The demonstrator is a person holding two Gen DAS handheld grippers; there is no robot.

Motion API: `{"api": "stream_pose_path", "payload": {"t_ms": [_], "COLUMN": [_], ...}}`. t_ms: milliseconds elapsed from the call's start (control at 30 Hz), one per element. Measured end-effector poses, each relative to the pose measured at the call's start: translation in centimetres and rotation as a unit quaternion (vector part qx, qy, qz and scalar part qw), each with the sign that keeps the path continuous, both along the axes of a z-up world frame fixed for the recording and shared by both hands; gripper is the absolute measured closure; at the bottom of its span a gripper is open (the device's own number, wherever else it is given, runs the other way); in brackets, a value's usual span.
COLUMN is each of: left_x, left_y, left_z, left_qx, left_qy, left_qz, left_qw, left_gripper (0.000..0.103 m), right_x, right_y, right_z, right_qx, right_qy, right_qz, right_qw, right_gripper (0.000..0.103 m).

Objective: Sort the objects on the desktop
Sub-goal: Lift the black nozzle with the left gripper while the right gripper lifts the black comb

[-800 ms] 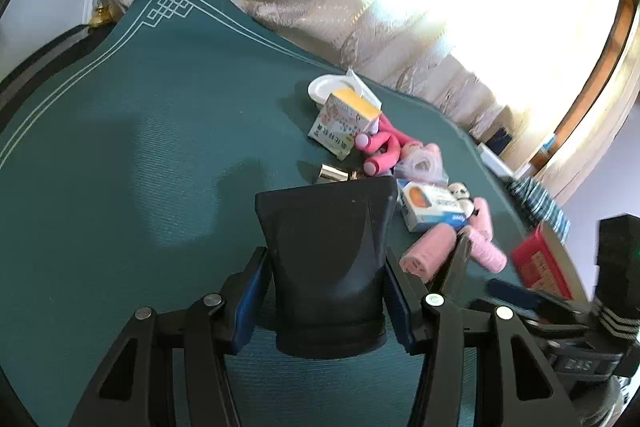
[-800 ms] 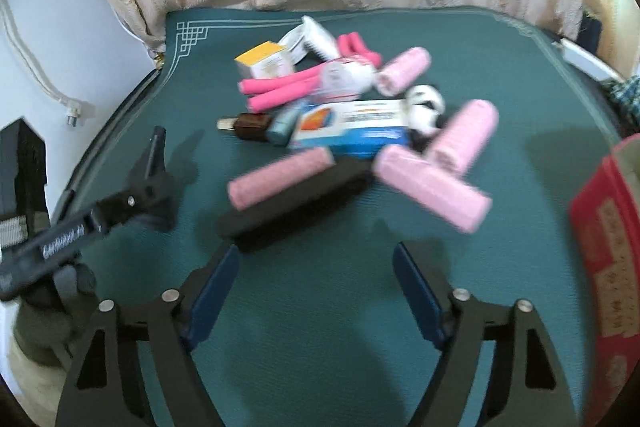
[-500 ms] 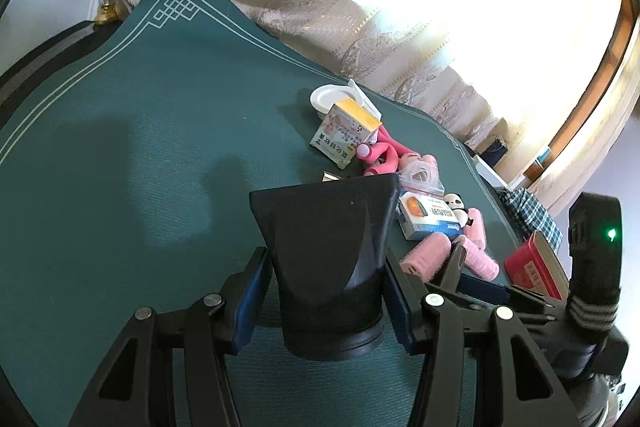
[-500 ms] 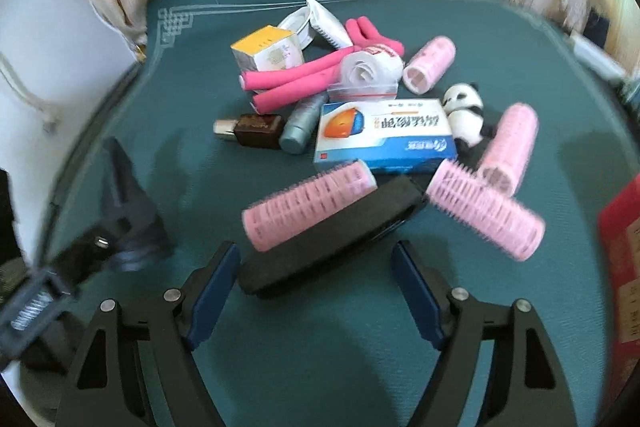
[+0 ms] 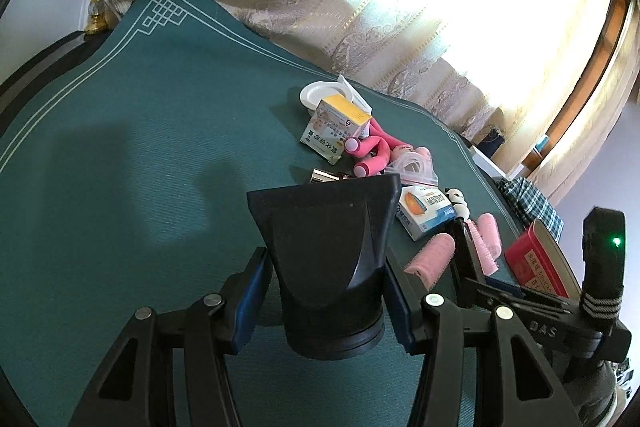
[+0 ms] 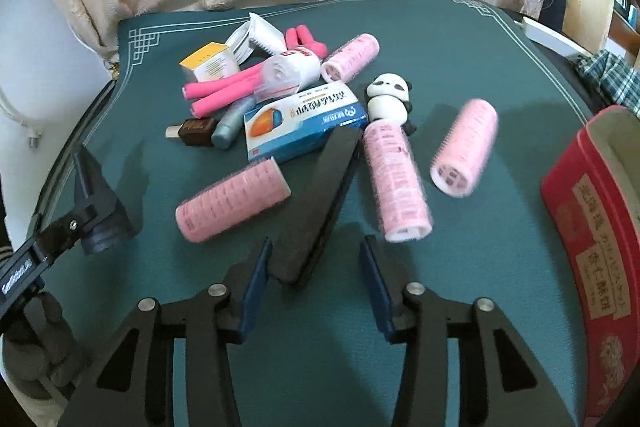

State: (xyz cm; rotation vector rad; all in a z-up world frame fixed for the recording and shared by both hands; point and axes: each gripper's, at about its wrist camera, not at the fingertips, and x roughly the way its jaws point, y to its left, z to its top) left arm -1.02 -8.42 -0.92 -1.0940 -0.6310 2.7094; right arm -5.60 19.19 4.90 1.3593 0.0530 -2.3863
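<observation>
Left wrist view shows the left gripper (image 5: 324, 291) clamped on a black hair-dryer nozzle (image 5: 328, 251), both blue pads pressed against its narrow round end while the wide flat mouth points away over the green table mat (image 5: 120, 155). Beyond it lie a yellow-topped carton (image 5: 336, 131), bent pink foam rollers (image 5: 372, 157) and a blue and white medicine box (image 5: 426, 211).

Right wrist view has the right gripper (image 6: 316, 279) about half open, tilted steeply down over the near end of a long black flat bar (image 6: 320, 203); the bar's end sits between the pads, the left pad close to it or touching, the right pad clear of it. A pink hair curler (image 6: 234, 205) lies just left of the bar, another (image 6: 396, 183) just right, a third (image 6: 466, 147) further right. A panda figure (image 6: 388, 99) touches the second curler's far end. A red tin (image 6: 600, 227) stands at the right edge.
</observation>
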Motion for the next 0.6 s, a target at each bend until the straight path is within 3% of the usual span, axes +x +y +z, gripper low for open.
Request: {"api": "stream_pose_path", "payload": {"t_ms": [200, 267, 333, 367, 467, 600], "left_x": [-0.2, -0.1, 0.0, 0.0, 0.0, -0.5], "left_y": [-0.2, -0.4, -0.3, -0.3, -0.4, -0.1], "left_z": [-0.3, -0.3, -0.3, -0.3, -0.4, -0.7], "left_qx": [0.007, 0.011, 0.010, 0.009, 0.010, 0.003], "left_qy": [-0.004, -0.003, -0.003, -0.003, -0.005, -0.021], "left_qz": [0.000, 0.000, -0.002, -0.004, -0.004, -0.008], "left_qw": [1.0000, 0.9999, 0.9999, 0.9999, 0.9999, 0.9997], "left_gripper": [0.047, 0.047, 0.047, 0.047, 0.047, 0.047], "right_x": [-1.3, -1.1, -0.6, -0.3, 0.4, 2.4], "right_y": [-2.0, -1.9, -1.2, -0.5, 1.0, 2.1], "right_z": [-0.4, -0.4, -0.3, -0.2, -0.3, -0.1], "right_qx": [0.054, 0.057, 0.048, 0.033, -0.007, -0.021], "right_qy": [0.035, 0.043, 0.045, 0.041, 0.031, 0.031], "right_qz": [-0.009, -0.011, -0.013, -0.015, -0.018, -0.012], "right_qw": [0.998, 0.997, 0.998, 0.998, 0.999, 0.999], "right_gripper": [0.054, 0.058, 0.079, 0.083, 0.085, 0.085]}}
